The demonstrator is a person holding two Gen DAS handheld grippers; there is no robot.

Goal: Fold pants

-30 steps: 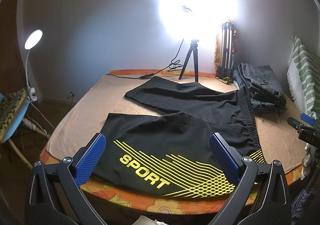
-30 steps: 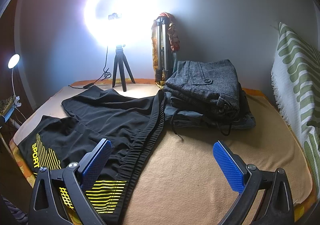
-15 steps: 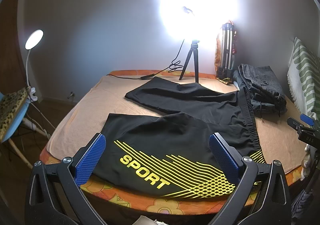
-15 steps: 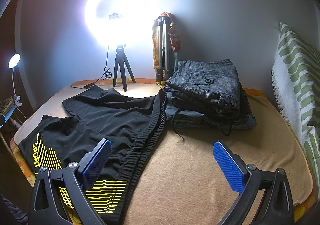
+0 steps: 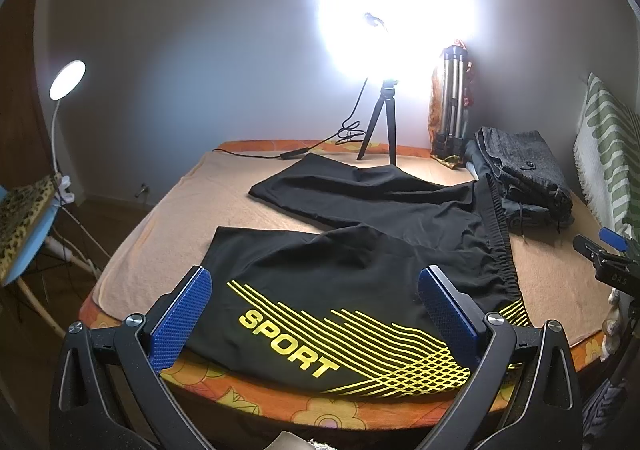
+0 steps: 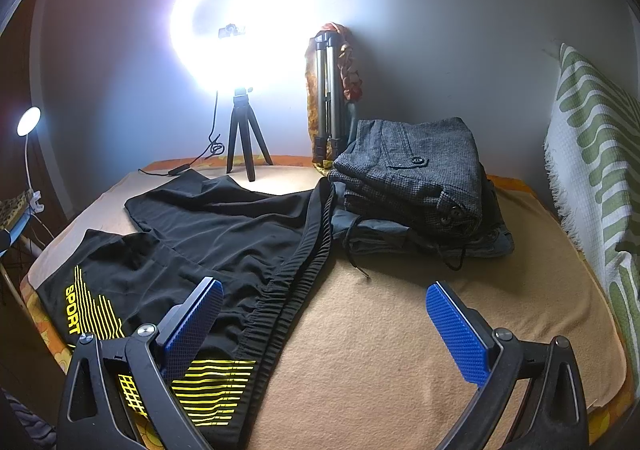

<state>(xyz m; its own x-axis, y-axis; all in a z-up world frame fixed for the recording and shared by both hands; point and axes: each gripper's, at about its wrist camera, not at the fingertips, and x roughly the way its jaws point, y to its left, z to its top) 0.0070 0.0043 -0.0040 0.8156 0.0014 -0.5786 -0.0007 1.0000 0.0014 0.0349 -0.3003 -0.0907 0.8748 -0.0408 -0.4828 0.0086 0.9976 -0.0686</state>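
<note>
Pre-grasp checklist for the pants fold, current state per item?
1. Left gripper open, nothing held: ok.
2. Right gripper open, nothing held: ok.
3. Black sport pants spread flat on the blanket, both legs visible: ok.
4. Waistband within the right gripper's view, uncovered: ok.
5. Near leg hem overhangs the blanket onto the orange floral edge: not ok, may slide.
6. Folded grey stack beside the waistband; whether they touch at the far end: cannot tell.
</note>
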